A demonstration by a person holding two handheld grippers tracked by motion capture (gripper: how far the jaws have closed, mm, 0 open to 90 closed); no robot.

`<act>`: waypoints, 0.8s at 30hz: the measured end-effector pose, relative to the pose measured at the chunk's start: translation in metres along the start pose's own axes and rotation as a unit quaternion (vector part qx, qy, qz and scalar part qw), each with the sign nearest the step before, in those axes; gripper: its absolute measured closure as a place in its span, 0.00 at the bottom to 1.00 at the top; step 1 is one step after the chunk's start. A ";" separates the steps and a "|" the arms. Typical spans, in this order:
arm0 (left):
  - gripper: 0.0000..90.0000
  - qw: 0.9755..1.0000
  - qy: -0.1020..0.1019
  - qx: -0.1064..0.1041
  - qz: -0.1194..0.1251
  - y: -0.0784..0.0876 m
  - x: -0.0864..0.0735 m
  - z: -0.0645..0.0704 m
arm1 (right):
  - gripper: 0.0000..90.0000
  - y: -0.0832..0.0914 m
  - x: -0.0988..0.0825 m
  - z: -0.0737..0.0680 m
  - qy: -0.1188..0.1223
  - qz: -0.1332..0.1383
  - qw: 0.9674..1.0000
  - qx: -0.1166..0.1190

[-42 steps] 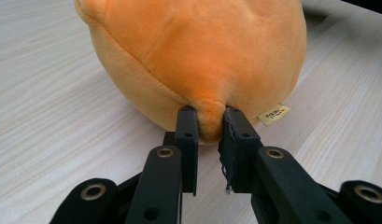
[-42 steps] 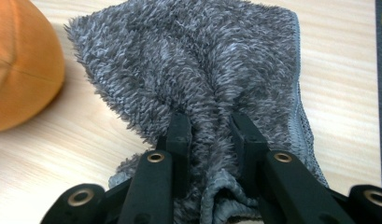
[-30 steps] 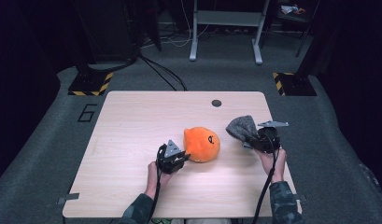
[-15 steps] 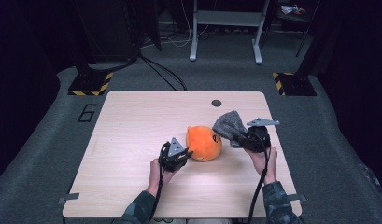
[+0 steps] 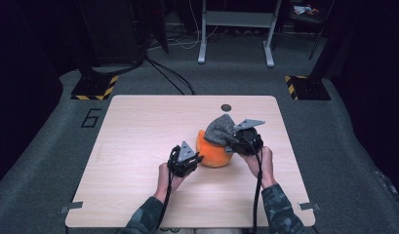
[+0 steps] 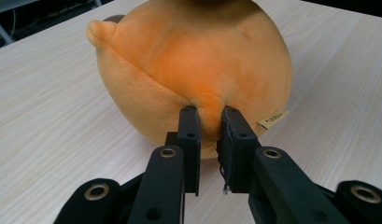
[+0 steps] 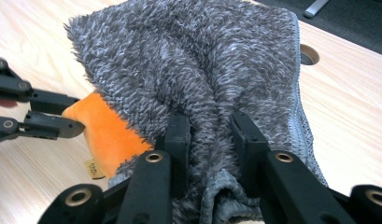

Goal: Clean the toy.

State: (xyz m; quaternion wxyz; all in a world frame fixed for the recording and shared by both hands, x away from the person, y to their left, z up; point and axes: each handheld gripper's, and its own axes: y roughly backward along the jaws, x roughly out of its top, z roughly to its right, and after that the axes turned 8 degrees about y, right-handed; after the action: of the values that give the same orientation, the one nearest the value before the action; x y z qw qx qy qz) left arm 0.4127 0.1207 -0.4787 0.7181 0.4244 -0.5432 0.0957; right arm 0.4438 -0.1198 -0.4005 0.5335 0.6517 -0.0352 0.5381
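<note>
A round orange plush toy [image 5: 214,155] [image 6: 193,60] rests near the middle of the wooden table [image 5: 138,126]. My left gripper [image 5: 194,158] [image 6: 208,114] is at its near left side, shut on a pinched fold of the plush just beside its small label [image 6: 272,119]. My right gripper [image 5: 233,141] [image 7: 209,123] is shut on a bunched grey fluffy cloth [image 5: 220,130] [image 7: 188,60]. The cloth hangs over the top right of the plush [image 7: 109,133] and hides part of it. In the right gripper view, the left gripper [image 7: 80,114] shows at the far left against the orange plush.
A round cable hole [image 5: 226,107] [image 7: 310,54] lies in the table behind the plush. Beyond the table are a white desk frame [image 5: 236,29], cables, and two striped floor bases [image 5: 94,87] [image 5: 307,87]. A "6" [image 5: 91,118] marks the floor at left.
My right gripper has carried the grey cloth leftwards and slightly up, from beside the plush to over its top. The left gripper has stayed on the plush.
</note>
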 end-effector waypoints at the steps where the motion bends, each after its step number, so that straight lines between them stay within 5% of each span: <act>1: 0.89 1.000 -0.003 -0.001 -0.002 0.000 0.001 0.000 | 0.79 -0.002 0.002 -0.002 0.007 -0.004 1.000 0.000; 12: 0.89 1.000 -0.022 -0.006 0.001 0.000 0.007 0.004 | 0.78 -0.016 0.018 -0.017 0.043 -0.015 0.999 0.002; 16: 0.89 1.000 -0.021 -0.006 0.001 -0.001 0.007 0.004 | 0.77 -0.024 0.021 -0.024 0.071 -0.040 0.997 -0.012; 24: 0.89 1.000 -0.018 -0.007 0.002 -0.001 0.005 0.004 | 0.77 -0.026 0.021 -0.025 0.082 -0.055 0.995 -0.021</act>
State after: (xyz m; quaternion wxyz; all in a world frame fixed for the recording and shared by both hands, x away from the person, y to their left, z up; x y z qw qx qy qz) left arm 0.4127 0.1157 -0.4748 0.7114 0.4196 -0.5572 0.0857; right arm 0.4519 -0.0797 -0.4057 0.5770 0.5951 0.0331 0.5584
